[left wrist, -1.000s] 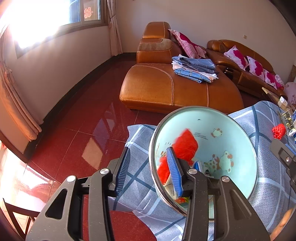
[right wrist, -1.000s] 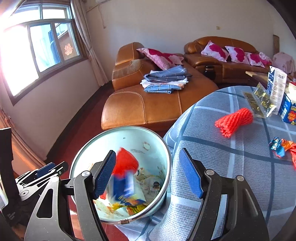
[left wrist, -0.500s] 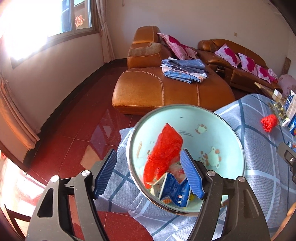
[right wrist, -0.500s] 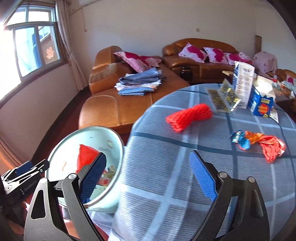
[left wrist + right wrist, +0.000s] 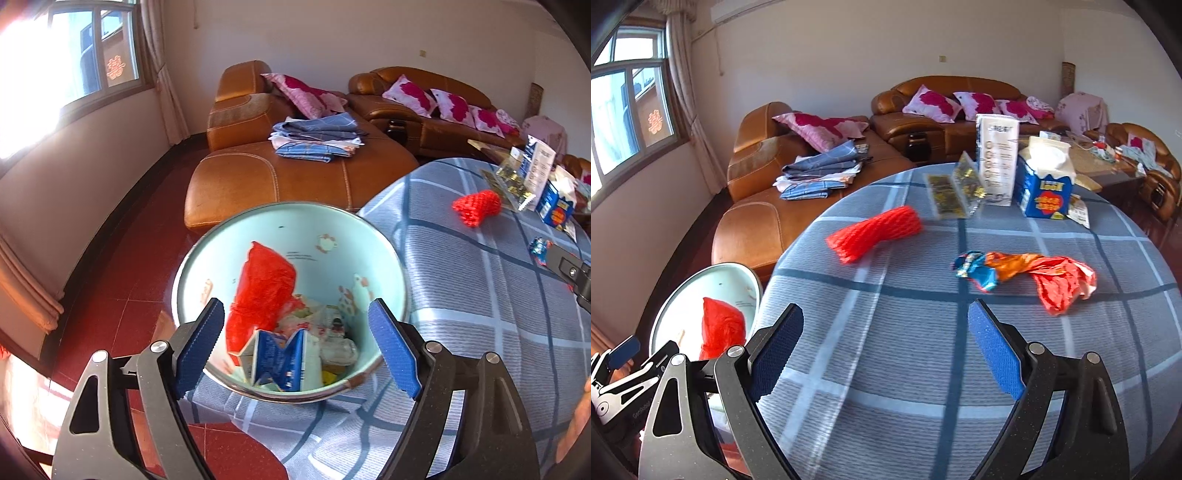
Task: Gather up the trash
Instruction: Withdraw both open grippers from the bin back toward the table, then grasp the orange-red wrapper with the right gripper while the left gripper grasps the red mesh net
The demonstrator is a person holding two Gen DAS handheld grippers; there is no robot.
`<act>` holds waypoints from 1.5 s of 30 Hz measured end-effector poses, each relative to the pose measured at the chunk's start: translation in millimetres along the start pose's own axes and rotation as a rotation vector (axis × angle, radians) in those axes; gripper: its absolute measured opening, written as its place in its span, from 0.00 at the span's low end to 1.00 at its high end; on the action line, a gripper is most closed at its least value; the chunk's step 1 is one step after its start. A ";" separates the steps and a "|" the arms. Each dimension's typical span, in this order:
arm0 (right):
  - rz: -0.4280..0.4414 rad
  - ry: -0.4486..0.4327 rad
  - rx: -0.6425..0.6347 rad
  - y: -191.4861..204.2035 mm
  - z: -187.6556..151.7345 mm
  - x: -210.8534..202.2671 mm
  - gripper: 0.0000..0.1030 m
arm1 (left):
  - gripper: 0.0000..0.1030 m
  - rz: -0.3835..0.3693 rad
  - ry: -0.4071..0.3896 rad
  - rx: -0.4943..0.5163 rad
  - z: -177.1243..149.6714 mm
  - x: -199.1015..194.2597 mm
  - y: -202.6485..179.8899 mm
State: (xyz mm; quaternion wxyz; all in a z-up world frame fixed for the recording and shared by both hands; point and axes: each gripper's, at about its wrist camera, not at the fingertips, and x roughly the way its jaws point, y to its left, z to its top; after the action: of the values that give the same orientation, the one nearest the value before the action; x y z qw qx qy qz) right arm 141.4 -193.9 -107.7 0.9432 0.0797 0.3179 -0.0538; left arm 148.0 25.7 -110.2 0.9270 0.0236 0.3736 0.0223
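Observation:
A pale blue trash bin [image 5: 373, 254] stands beside the round table, holding a red bag [image 5: 262, 291], a blue-white carton [image 5: 284, 360] and other scraps. My left gripper [image 5: 295, 345] is open and empty just above the bin's near rim. My right gripper [image 5: 886, 354] is open and empty over the table's near part. A red foam net [image 5: 875, 232] and a crumpled orange-red and blue wrapper [image 5: 1030, 275] lie on the tablecloth ahead of it. The bin also shows at the right wrist view's lower left [image 5: 687, 295].
The table [image 5: 923, 369] has a blue-grey checked cloth. At its far side stand a white carton [image 5: 997, 162], a blue tissue box [image 5: 1045, 184] and clear gold-printed packets [image 5: 956, 188]. Brown leather sofas [image 5: 288, 173] with folded clothes and pillows lie beyond; the floor is red tile.
My left gripper opened wide, letting go of the bin's rim, and moved back. The carton dropped by my right gripper settled in the bin. My right gripper swung right, over the table.

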 end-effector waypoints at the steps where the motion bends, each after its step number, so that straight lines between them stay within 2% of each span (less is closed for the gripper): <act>1: -0.007 0.000 0.004 -4.8 0.2 -0.7 0.87 | 0.80 -0.005 -0.001 0.007 -1.0 -1.5 -5.9; 14: -0.068 0.017 0.046 -64.5 -1.4 0.2 0.86 | 0.83 -0.084 -0.008 0.138 4.8 -7.7 -81.7; 23: -0.129 0.029 0.100 -125.8 10.9 6.1 0.84 | 0.84 -0.116 0.000 0.207 15.4 5.0 -124.2; 24: -0.125 0.031 0.110 -131.4 12.4 6.9 0.83 | 0.84 -0.116 -0.004 0.219 17.8 6.3 -128.2; 26: -0.096 0.046 0.154 -149.0 17.1 10.6 0.75 | 0.84 -0.120 -0.012 0.234 22.8 7.8 -133.7; 28: -0.075 0.061 0.174 -159.7 21.1 15.7 0.71 | 0.84 -0.127 -0.016 0.239 28.6 11.0 -136.3; 32: -0.047 0.090 0.101 -156.2 28.4 30.5 0.71 | 0.84 -0.139 0.002 0.226 38.7 22.8 -138.4; 36: -0.029 0.162 0.037 -147.8 31.5 60.4 0.71 | 0.84 -0.137 0.002 0.244 46.3 29.9 -142.4; 37: -0.031 0.176 0.030 -147.2 31.0 66.5 0.68 | 0.85 -0.137 0.000 0.250 48.0 31.3 -143.0; 38: -0.036 0.186 0.024 -147.2 29.8 70.5 0.54 | 0.85 -0.139 0.000 0.252 49.4 32.7 -143.3; 40: -0.029 0.203 0.024 -147.4 28.1 74.6 0.38 | 0.85 -0.148 0.009 0.249 53.8 36.7 -142.2; 42: -0.023 0.198 0.018 -147.7 26.0 73.6 0.36 | 0.85 -0.159 0.016 0.243 58.9 41.8 -141.4; 45: -0.029 0.186 0.011 -149.2 24.4 69.9 0.26 | 0.85 -0.163 0.014 0.245 65.8 46.4 -142.8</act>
State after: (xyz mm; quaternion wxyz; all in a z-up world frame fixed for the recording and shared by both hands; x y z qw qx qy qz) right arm 188.6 -348.4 -148.4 0.9082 0.0848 0.4051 -0.0615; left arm 230.4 -115.9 -103.6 0.9133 0.1062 0.3807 -0.0986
